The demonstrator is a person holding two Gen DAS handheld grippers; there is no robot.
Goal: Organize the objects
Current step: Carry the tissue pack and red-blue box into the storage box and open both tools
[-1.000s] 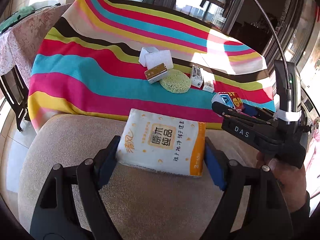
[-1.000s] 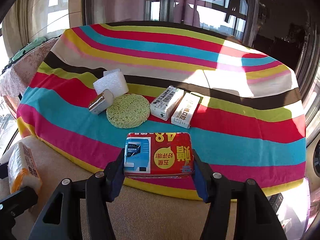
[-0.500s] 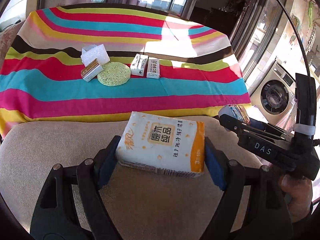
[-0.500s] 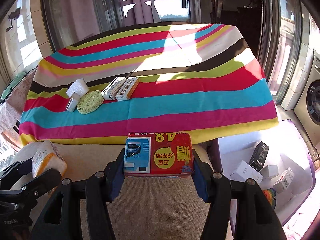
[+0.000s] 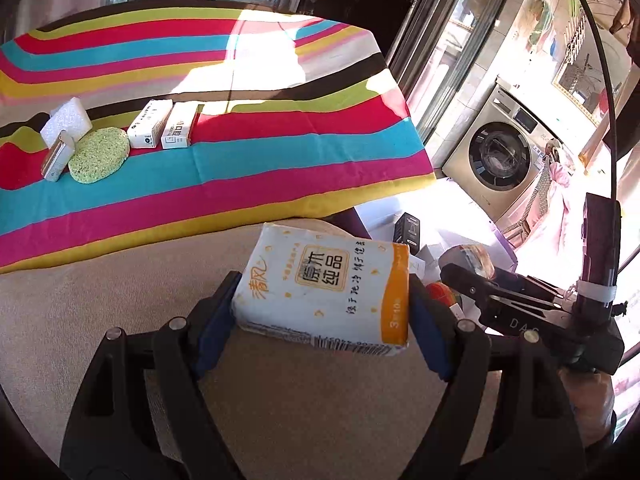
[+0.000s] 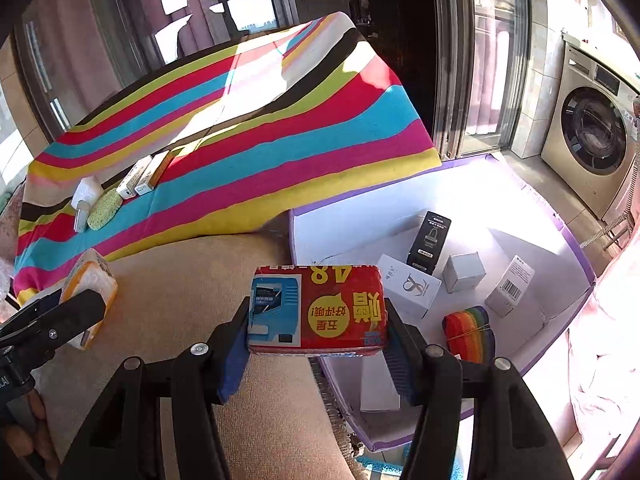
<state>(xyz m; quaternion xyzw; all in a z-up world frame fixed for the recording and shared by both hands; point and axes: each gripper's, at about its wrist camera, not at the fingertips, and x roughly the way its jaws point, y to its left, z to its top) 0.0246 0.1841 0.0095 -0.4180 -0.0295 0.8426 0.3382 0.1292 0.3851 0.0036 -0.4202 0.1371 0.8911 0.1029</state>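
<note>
Left gripper (image 5: pixel 322 334) is clamped on the white tissue pack (image 5: pixel 326 294), centre of the left view, held above the beige cushion (image 5: pixel 120 320). Right gripper (image 6: pixel 316 344) grips the red packet (image 6: pixel 318 312) at the edge of the white box (image 6: pixel 532 280), lower right. Judged step: dropping both into the box. Each pack should clear the purple rim first, then release over bare floor, away from the 4 small cartons (image 6: pixel 464 272).

A striped cloth (image 5: pixel 248 160) covered the table. On it lay two white boxes (image 5: pixel 162 124), a green sponge (image 5: pixel 99 155) and a white block (image 5: pixel 66 120).
</note>
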